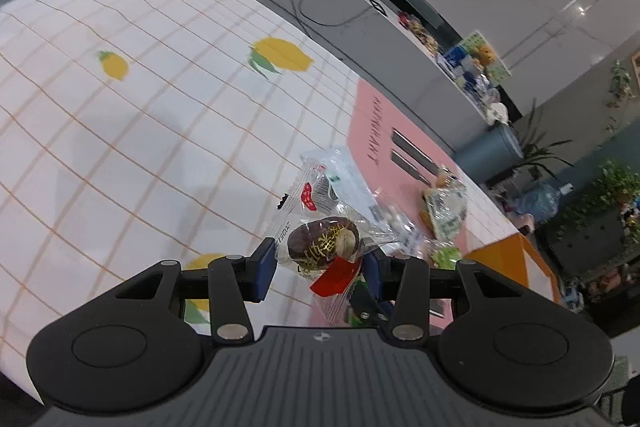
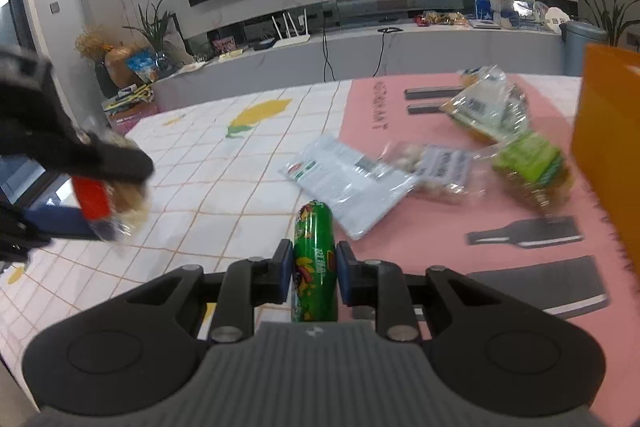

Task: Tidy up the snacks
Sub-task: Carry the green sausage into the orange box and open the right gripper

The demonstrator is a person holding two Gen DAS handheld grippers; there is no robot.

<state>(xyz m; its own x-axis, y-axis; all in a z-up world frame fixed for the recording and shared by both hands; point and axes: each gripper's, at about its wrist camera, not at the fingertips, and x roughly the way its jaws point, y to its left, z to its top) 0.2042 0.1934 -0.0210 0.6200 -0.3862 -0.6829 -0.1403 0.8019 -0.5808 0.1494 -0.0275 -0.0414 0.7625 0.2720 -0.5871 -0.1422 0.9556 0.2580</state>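
Observation:
My left gripper point(image 1: 320, 261) is shut on a clear-wrapped brown pastry point(image 1: 322, 241) with a red label, held above the table. It also shows at the left of the right wrist view point(image 2: 100, 195), blurred. My right gripper point(image 2: 312, 267) is shut on a green sausage stick point(image 2: 314, 259), held above the table. Loose snacks lie on the pink mat point(image 2: 440, 227): a white flat packet point(image 2: 348, 179), a clear nut bag point(image 2: 436, 167), a green-labelled bag point(image 2: 532, 167) and a wrapped sandwich point(image 2: 484, 107).
An orange box point(image 2: 608, 147) stands at the right edge of the table. The lemon-print tablecloth point(image 1: 140, 107) covers the left half. A grey TV bench point(image 2: 400, 47) with clutter runs behind the table.

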